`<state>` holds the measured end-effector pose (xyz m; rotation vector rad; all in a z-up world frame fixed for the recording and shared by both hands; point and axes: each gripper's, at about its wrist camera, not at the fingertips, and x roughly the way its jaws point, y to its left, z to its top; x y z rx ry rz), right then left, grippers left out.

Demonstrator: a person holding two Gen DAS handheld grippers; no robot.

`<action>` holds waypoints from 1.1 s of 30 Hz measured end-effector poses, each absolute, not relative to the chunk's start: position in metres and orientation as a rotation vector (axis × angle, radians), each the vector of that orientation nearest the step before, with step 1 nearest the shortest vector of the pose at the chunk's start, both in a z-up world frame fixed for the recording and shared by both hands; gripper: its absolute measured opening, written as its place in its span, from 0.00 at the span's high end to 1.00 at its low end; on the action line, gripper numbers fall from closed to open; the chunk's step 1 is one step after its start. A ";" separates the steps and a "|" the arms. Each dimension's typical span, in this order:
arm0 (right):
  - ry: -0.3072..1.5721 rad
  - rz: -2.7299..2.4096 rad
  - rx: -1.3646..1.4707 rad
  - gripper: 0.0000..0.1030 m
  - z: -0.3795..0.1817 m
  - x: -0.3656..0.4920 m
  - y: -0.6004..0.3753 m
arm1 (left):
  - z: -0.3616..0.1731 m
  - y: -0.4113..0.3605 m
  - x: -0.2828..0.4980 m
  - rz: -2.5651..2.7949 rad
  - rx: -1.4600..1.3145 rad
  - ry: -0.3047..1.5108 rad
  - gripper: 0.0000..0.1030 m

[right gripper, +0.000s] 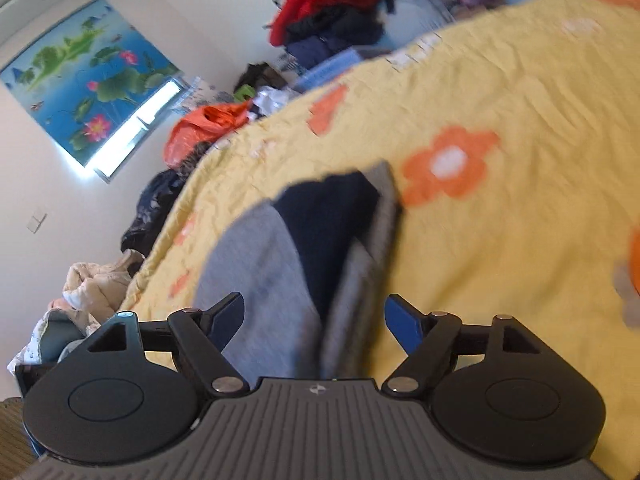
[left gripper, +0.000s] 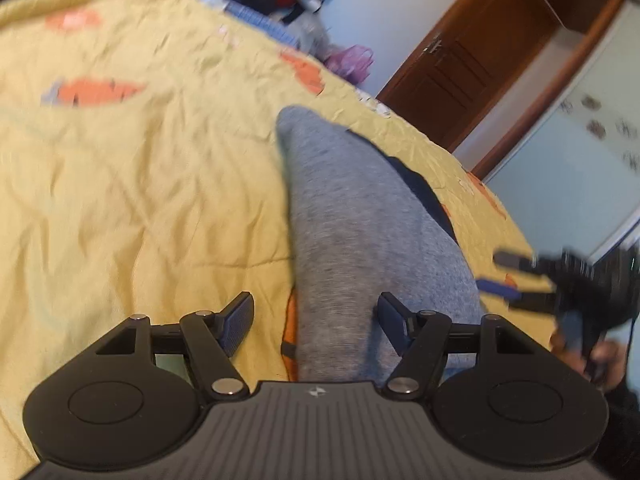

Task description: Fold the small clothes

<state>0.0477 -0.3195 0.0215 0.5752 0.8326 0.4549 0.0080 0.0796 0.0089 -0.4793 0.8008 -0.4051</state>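
A small grey garment [left gripper: 352,236] with a dark navy part [left gripper: 420,188] lies folded on the yellow quilt [left gripper: 140,184]. My left gripper [left gripper: 316,312] is open and empty, its fingers either side of the garment's near end. In the right wrist view the same grey garment [right gripper: 260,264] with its navy panel [right gripper: 332,224] lies ahead of my right gripper [right gripper: 314,316], which is open and empty, jaws wide. The right gripper also shows in the left wrist view [left gripper: 508,276] at the garment's right side.
The quilt has orange flower prints [right gripper: 448,168]. A heap of red and dark clothes [right gripper: 324,12] and an orange bag [right gripper: 204,128] lie past the bed's far edge. A brown door [left gripper: 472,64] and a lotus-print blind [right gripper: 88,84] stand beyond.
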 end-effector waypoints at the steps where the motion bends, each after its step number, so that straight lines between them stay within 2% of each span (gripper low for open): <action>1: 0.857 0.450 0.586 0.22 0.015 0.043 -0.320 | 0.008 0.082 0.010 -0.420 -0.508 0.807 0.34; 6: 0.931 0.582 0.648 0.22 0.002 0.024 -0.302 | 0.001 0.076 0.020 -0.502 -0.603 0.857 0.35; 7: 0.945 0.608 0.653 0.21 0.001 0.024 -0.297 | 0.001 0.074 0.021 -0.513 -0.605 0.865 0.38; 8: 0.949 0.630 0.658 0.21 0.000 0.023 -0.292 | 0.000 0.072 0.024 -0.518 -0.608 0.879 0.46; 9: 0.946 0.648 0.663 0.19 -0.001 0.023 -0.289 | -0.003 0.069 0.028 -0.513 -0.613 0.914 0.69; 10: 0.950 0.660 0.676 0.20 -0.001 0.024 -0.287 | -0.006 0.068 0.032 -0.497 -0.618 0.951 0.80; 11: 0.958 0.660 0.690 0.21 -0.002 0.025 -0.287 | -0.008 0.068 0.033 -0.491 -0.631 0.958 0.80; 12: 0.983 0.655 0.694 0.40 -0.004 0.028 -0.284 | -0.007 0.068 0.034 -0.486 -0.633 0.964 0.83; 13: 1.017 0.653 0.688 0.71 -0.007 0.030 -0.282 | -0.005 0.068 0.034 -0.471 -0.621 0.966 0.85; 14: 1.030 0.651 0.680 0.74 -0.010 0.029 -0.280 | -0.002 0.067 0.032 -0.463 -0.599 0.962 0.86; 21: 0.969 0.725 0.675 0.75 0.010 0.005 -0.283 | 0.035 0.061 -0.005 -0.479 -0.458 0.880 0.88; 25: 1.015 0.775 0.706 0.75 0.007 -0.012 -0.291 | 0.028 0.064 -0.026 -0.493 -0.414 0.920 0.87; 26: 1.036 0.772 0.706 0.74 0.003 -0.015 -0.291 | 0.022 0.065 -0.029 -0.480 -0.401 0.929 0.86; 27: 1.059 0.746 0.707 0.66 -0.001 -0.017 -0.292 | 0.017 0.066 -0.031 -0.466 -0.399 0.942 0.84; 28: 1.066 0.714 0.716 0.56 -0.005 -0.019 -0.295 | 0.012 0.070 -0.030 -0.469 -0.420 0.952 0.77; 29: 1.058 0.708 0.737 0.53 -0.006 -0.021 -0.298 | 0.009 0.073 -0.029 -0.486 -0.455 0.961 0.72; 30: 1.045 0.711 0.765 0.49 -0.006 -0.024 -0.302 | 0.009 0.077 -0.028 -0.515 -0.490 0.963 0.55; 31: 1.033 0.710 0.779 0.40 -0.004 -0.027 -0.305 | 0.009 0.080 -0.027 -0.550 -0.522 0.965 0.30; 33: 1.008 0.702 0.780 0.25 0.000 -0.032 -0.311 | 0.011 0.082 -0.031 -0.585 -0.556 0.958 0.09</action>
